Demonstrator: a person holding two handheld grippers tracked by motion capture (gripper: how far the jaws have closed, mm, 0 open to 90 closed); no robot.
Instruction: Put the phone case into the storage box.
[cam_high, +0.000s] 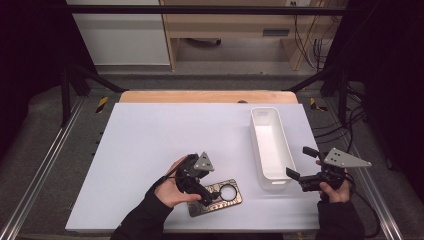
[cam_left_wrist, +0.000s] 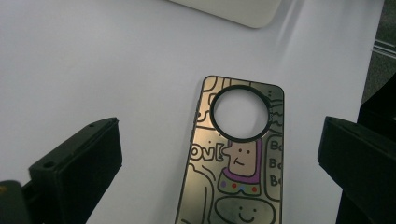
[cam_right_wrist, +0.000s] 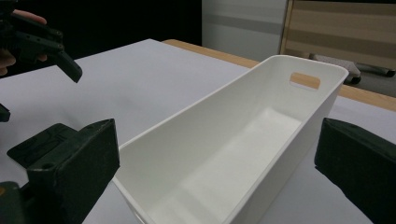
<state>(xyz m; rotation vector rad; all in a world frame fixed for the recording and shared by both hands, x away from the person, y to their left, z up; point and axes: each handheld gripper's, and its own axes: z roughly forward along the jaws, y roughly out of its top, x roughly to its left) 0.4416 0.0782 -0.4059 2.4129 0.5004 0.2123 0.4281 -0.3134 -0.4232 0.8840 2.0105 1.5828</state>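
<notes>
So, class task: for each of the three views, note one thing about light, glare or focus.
High view: the white table sheet is brightly and evenly lit while the surroundings fall dark. Left gripper view: the phone case is glossy with soft reflections, and the near black jaws look blurred. Right gripper view: the white bin has a softly shaded interior, and the near jaws are out of focus.

Open white table (cam_high: 150, 135) ahead and left of us. Long white bin (cam_high: 270, 145) blocks the right side; phone case (cam_high: 216, 197) lies flat, near edge.
</notes>
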